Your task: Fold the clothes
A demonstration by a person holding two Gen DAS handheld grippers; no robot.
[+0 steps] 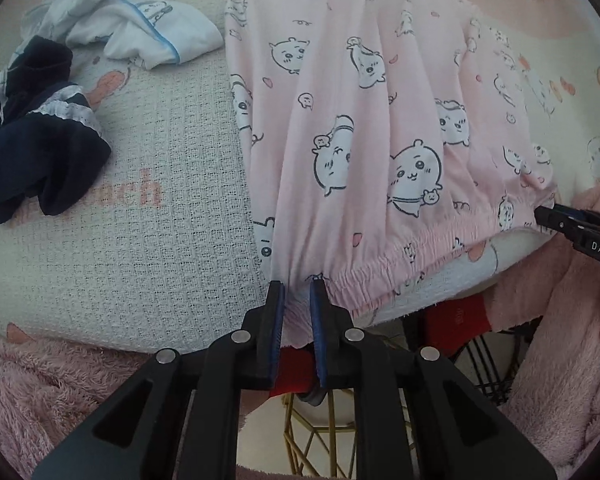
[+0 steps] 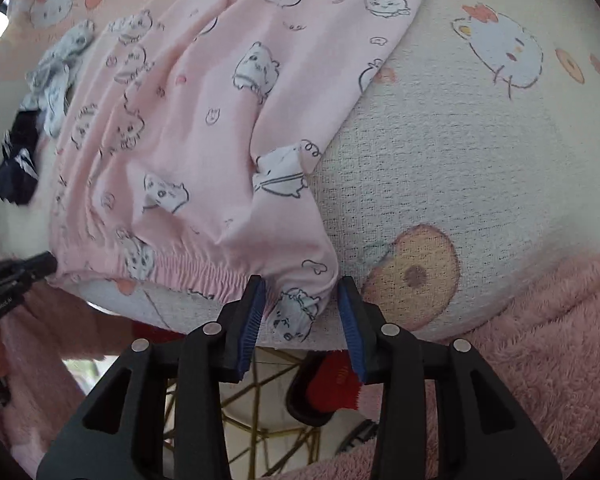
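Pink pyjama trousers are laid on the bench cover, waistband at the near edge, legs and long axis run away from both claws. Left claw is pinched narrow on one waistband corner; right claw is set wider astride the other, pads apparently not pressing.
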